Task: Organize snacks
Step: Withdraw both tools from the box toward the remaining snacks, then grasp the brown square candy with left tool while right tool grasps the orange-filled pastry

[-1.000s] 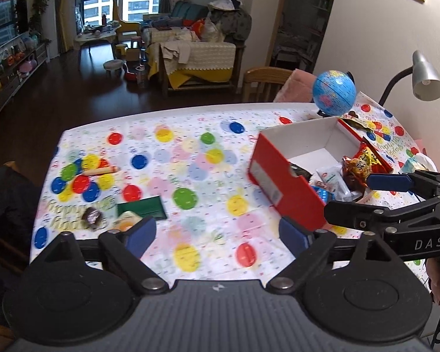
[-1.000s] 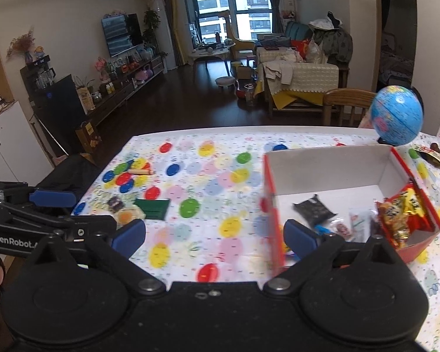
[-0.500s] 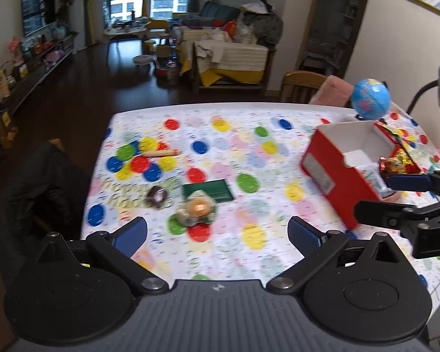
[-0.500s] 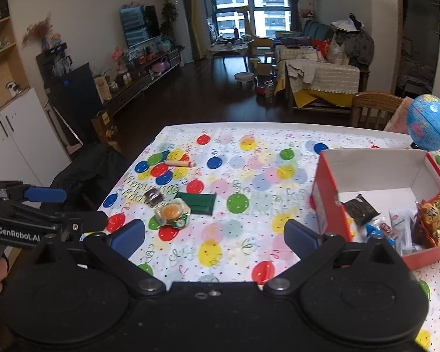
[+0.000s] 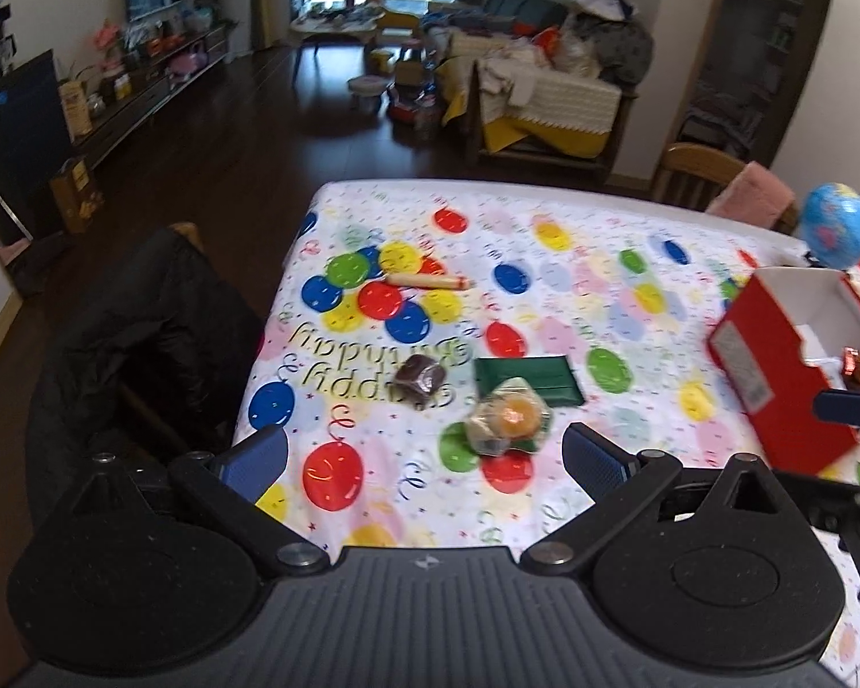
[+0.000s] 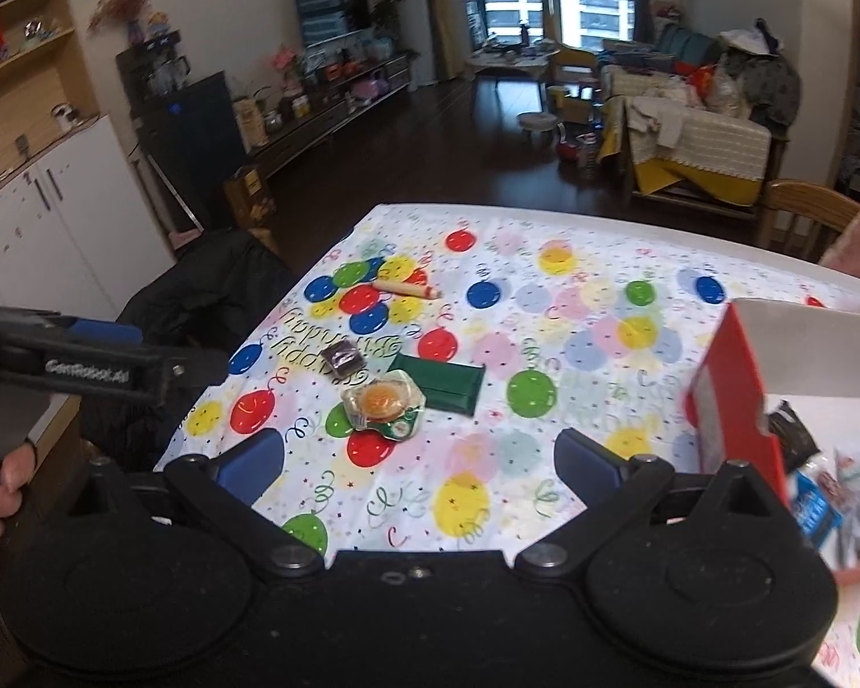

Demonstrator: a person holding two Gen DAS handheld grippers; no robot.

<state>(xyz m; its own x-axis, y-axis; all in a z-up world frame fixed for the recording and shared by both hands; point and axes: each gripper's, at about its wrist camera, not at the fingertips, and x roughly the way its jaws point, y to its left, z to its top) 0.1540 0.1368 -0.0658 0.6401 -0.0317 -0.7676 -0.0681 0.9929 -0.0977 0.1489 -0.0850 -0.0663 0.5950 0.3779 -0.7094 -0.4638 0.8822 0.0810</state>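
Observation:
Loose snacks lie on the balloon-print tablecloth [image 5: 573,298]: a clear wrapped pastry with an orange centre [image 5: 507,421] [image 6: 383,401], a flat dark green packet [image 5: 530,379] [image 6: 438,383] just behind it, a small brown wrapped sweet [image 5: 421,375] [image 6: 344,356], and a sausage stick [image 5: 427,281] [image 6: 404,288] farther back. A red box [image 5: 774,378] [image 6: 734,395] with a white inside holds several snacks at the right. My left gripper [image 5: 424,458] is open above the near table edge, the pastry just ahead between its fingers. My right gripper [image 6: 418,461] is open too, nothing in it.
A black jacket hangs over a chair [image 5: 143,332] at the table's left side. A small blue globe [image 5: 837,226] stands behind the box. A wooden chair [image 6: 802,218] sits at the far right. A hand [image 6: 0,487] holds the left gripper's handle.
Both grippers have swung left across the table, away from the red box. The loose snacks now sit centred ahead of them and the box has slid to the right edge of both views.

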